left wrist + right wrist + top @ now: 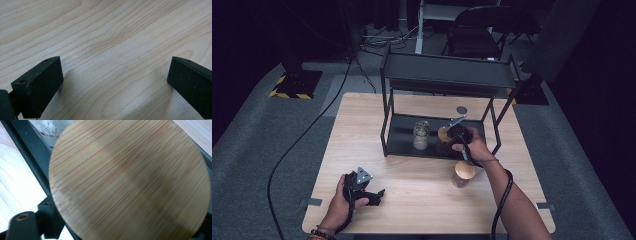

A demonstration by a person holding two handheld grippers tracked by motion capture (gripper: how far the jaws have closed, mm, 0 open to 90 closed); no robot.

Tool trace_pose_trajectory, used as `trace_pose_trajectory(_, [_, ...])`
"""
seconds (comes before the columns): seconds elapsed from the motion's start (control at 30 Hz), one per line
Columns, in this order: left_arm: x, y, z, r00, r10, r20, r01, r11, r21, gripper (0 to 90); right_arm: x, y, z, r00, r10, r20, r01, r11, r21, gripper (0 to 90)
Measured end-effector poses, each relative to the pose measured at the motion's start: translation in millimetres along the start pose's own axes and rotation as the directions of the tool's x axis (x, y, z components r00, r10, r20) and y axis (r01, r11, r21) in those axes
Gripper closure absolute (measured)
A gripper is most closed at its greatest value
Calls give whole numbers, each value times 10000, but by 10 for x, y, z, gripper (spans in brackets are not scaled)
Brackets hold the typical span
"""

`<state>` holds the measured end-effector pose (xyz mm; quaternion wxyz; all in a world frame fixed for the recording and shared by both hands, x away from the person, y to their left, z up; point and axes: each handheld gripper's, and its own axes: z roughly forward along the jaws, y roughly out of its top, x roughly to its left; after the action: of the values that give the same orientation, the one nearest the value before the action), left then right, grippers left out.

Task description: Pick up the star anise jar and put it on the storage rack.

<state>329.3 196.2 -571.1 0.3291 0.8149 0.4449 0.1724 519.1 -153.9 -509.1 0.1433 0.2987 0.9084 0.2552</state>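
A jar with a round bamboo lid (130, 180) stands on the lower shelf of a black metal rack (447, 75) at the far middle of the worktop (422, 200). In the high view the lid (444, 133) peeks out just left of the right gripper (455, 137), which the person's right hand (474, 147) holds over the jar. In the right gripper view the lid's striped top lies very close to the camera and covers most of the jaws; whether they grip the jar cannot be told.

Just left of this jar, on the same shelf, stands a clear glass jar (421, 135) with no lid on it. A third jar (463, 173), capped with a bamboo lid, stands on the worktop in front of the rack, near the right forearm.

The left gripper (377, 196) rests low over the near left part of the worktop, held in the left hand (343, 200). In the left gripper view its jaws stand wide apart over bare pale wood (112, 45), with nothing between them.
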Motion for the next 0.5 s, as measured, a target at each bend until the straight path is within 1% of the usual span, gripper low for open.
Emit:
trace_pose_trajectory(0.13, [0,0,0,10000,-3,2,3,10000,2,0,0,-7,-1,9998,82,202,-82,10000,-11,69])
trace_pose_trajectory(0.2, [0,0,0,10000,-2,1,2,10000,1,0,3,-9,-10,9996,77,269,-74,9999,-108,63])
trace_pose_trajectory(0.27, [-1,0,-1,10000,-14,1,14,10000,13,0,7,-9,-22,9996,122,261,-117,9998,-188,51])
trace_pose_trajectory(0.5, [0,0,0,10000,-4,0,4,10000,0,0,28,-7,-48,9996,-135,259,146,9990,-434,46])
